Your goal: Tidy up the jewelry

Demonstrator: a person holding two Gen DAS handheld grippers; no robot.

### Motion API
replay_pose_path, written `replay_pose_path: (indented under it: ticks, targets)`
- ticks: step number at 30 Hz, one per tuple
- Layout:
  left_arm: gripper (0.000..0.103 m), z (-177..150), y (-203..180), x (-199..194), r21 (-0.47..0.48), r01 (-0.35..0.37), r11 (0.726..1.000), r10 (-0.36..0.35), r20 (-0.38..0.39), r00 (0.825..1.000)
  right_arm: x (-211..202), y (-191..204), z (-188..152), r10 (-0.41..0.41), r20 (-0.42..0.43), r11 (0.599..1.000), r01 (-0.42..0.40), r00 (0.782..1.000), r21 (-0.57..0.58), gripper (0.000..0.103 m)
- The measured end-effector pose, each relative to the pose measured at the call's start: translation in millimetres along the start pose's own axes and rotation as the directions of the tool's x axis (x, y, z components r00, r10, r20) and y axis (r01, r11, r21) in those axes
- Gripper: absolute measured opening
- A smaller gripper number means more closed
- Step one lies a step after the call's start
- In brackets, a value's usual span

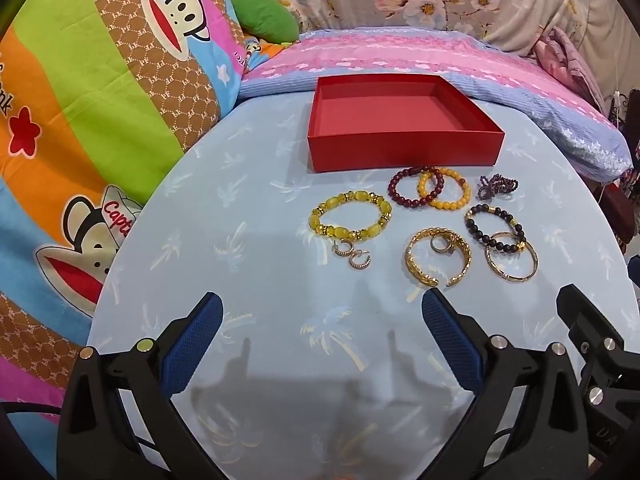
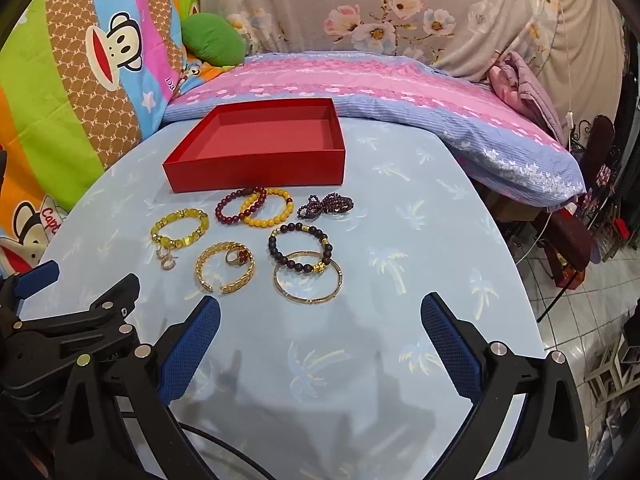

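The jewelry lies loose on the surface (image 1: 248, 320), none of it boxed yet, so I judge I am at the very start: picking the first piece. The red box (image 1: 404, 128) sits empty at 12 o'clock, just beyond the pile. Nearest it, a dark red bracelet (image 1: 414, 192) overlaps an amber one (image 1: 446, 194), with a purple bead clump (image 1: 496, 186) at their 3 o'clock. A yellow bracelet (image 1: 350, 214) lies at 9 o'clock of the pile, two earrings (image 1: 352, 256) touching its near edge. Closest to me are a gold cuff (image 1: 438, 258) with a ring (image 1: 440, 243) inside it, and a black bracelet (image 2: 300, 250) overlapping a thin bangle (image 2: 308, 282).

My left gripper (image 1: 322, 312) and right gripper (image 2: 320, 312) both hover spread wide, holding nothing. Next I should probably drop onto one piece that lies free, then lift it to the box.
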State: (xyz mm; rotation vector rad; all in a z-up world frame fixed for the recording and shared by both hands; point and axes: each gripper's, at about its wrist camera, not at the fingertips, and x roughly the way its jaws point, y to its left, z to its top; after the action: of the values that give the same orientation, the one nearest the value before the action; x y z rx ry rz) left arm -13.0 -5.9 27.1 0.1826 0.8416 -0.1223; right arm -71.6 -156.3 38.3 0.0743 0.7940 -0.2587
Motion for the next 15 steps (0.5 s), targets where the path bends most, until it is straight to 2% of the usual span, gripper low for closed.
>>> replay_pose_path:
  ticks: [15]
  targets:
    - [0.095, -1.0, 8.0, 2.8, -0.019, 0.001, 1.000, -0.001, -0.002, 1.000, 1.8, 5.8, 3.3, 0.004, -0.001, 1.000, -0.004, 1.000, -0.011, 0.097]
